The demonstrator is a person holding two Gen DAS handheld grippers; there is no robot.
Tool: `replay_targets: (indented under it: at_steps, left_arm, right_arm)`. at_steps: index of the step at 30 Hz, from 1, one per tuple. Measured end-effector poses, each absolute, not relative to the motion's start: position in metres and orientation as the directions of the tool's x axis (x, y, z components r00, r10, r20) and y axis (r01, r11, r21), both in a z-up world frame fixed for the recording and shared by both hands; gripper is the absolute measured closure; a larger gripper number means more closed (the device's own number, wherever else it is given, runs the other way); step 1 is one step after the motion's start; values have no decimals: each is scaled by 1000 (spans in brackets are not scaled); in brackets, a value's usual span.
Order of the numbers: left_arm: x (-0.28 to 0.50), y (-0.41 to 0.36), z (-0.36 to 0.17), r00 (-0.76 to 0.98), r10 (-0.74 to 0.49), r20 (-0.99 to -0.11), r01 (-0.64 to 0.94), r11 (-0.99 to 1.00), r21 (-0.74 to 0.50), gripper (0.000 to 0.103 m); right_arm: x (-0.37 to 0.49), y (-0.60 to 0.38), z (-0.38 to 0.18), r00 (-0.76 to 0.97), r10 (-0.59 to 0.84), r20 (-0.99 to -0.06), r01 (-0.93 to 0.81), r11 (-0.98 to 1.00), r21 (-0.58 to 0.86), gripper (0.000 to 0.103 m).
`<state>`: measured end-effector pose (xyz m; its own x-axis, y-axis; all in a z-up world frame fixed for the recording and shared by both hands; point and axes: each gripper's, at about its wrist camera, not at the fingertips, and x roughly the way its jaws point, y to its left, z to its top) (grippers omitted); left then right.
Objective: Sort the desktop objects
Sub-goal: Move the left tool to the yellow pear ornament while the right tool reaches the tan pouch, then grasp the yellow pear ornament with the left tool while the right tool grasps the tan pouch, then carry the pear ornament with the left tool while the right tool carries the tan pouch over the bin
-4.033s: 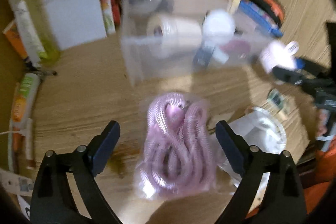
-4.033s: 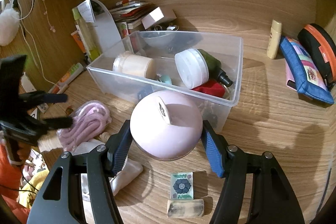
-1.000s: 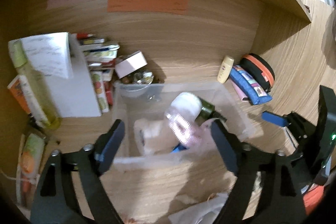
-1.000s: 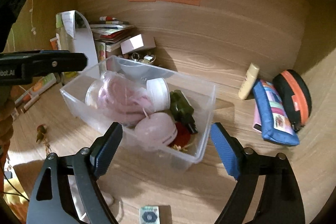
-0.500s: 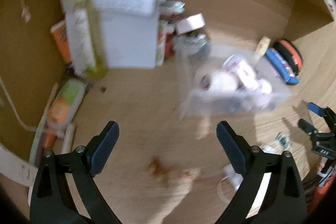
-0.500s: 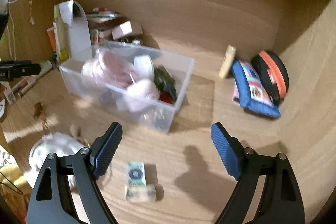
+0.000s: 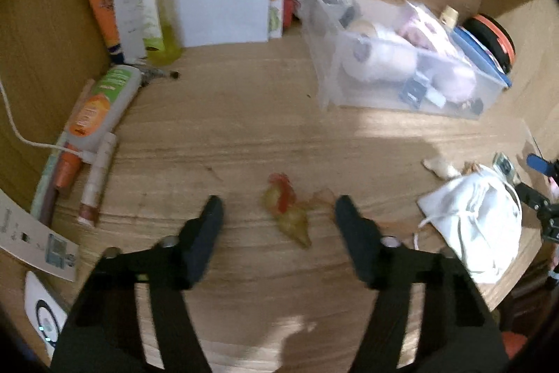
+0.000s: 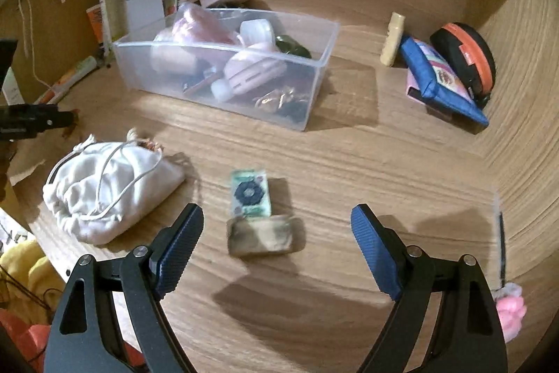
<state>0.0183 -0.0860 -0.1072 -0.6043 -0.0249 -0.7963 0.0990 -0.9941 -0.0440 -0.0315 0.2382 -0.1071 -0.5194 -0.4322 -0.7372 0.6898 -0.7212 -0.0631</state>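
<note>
1. Your left gripper (image 7: pixel 277 215) is spread wide and holds nothing; the small red-and-yellow trinket (image 7: pixel 287 210) lies on the desk (image 7: pixel 244 135) between its fingers, nearer the right one.
2. Your right gripper (image 8: pixel 277 238) is likewise gaping and empty, with the tan pouch (image 8: pixel 260 240) and the green patterned card packet (image 8: pixel 249 194) touching each other just ahead, between its jaws.
3. The clear bin (image 8: pixel 314 86), already holding pink and white items, sits further back in both views, well apart from both grippers.
4. The trinket looks small, thin and irregular; closing off-centre could flick it aside or pinch only an edge, so centre it first.
5. The pouch and packet abut; a grab on one may drag or tip the other. Choose one and approach squarely.
6. The white drawstring bag (image 8: pixel 104 187) lies just left of the right gripper; its loose cord could snag a finger.
7. The left view is blurred, so the trinket's outline is uncertain.
</note>
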Motion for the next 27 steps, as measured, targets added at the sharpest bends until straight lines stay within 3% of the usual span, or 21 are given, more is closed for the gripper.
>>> replay_targets:
  at_steps: [5, 8, 11, 14, 22, 27]
  left_arm:
    - [19, -77, -112, -614, -45, -788, 87, -996, -11, 67]
    - [19, -74, -113, -626, -61, -777, 90, -996, 5, 81]
    - [21, -73, -113, -637, -63, -768, 93, -996, 4, 82]
    - [20, -75, -113, -641, -48, -766, 100, -995, -21, 82]
    - [22, -75, -90, -710, 31, -704, 90, -987, -134, 82]
    - [15, -69, -65, -759, 38, -650, 67, -988, -137, 82]
  right_arm:
    - [-29, 235, -111, -492, -452, -744, 709, -704, -42, 26]
    - [-31, 232, -117, -473, -444, -761, 719, -693, -43, 42]
    - [-31, 234, -119, -457, -461, -761, 724, -689, -17, 50]
    - [-30, 236, -117, -461, -469, -753, 721, -693, -10, 64]
    - [-36, 244, -113, -446, -503, -740, 713, -700, 46, 66]
    - [-44, 248, -97, -466, -529, -710, 701, -710, 69, 66]
